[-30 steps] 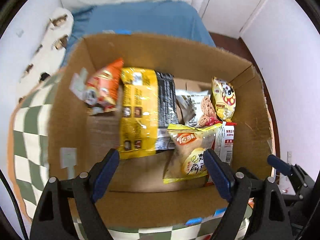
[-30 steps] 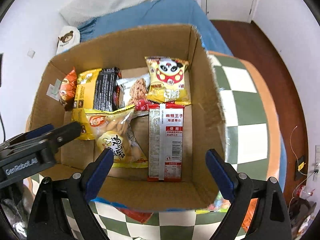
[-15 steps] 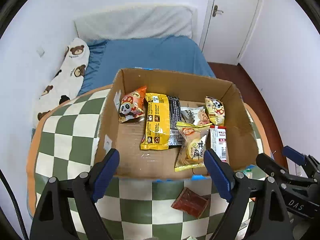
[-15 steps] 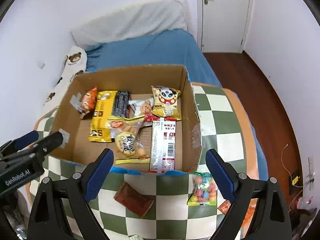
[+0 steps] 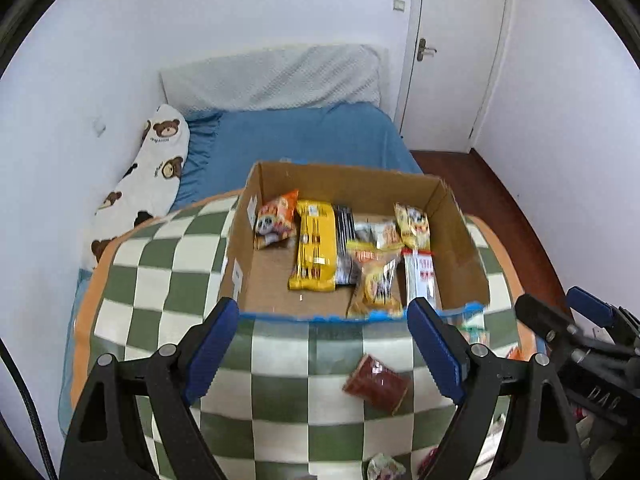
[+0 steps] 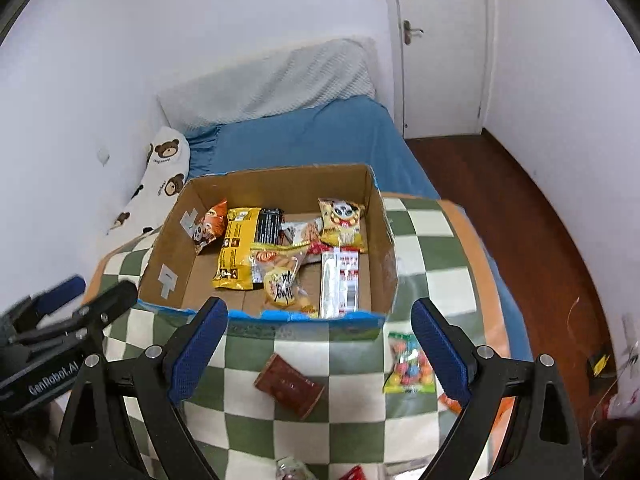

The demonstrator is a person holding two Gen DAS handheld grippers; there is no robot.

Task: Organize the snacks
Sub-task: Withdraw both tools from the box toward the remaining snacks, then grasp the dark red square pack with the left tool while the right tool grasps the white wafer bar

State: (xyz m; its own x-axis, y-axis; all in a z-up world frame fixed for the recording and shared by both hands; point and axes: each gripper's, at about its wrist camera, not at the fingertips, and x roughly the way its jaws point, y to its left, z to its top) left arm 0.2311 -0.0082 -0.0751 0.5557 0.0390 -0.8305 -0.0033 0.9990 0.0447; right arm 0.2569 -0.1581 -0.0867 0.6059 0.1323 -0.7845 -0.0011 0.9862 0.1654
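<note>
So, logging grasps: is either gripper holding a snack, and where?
No. The left gripper and right gripper are both open and empty above the checkered cloth.

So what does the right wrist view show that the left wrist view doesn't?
Only the right wrist view: a clear bag of colourful candies lying on the checked cloth just outside the box's near right corner.

Only the left wrist view: nothing notable.

Both: the cardboard box holding several snack packets, the dark red packet on the cloth before it, and both grippers open and empty.
</note>
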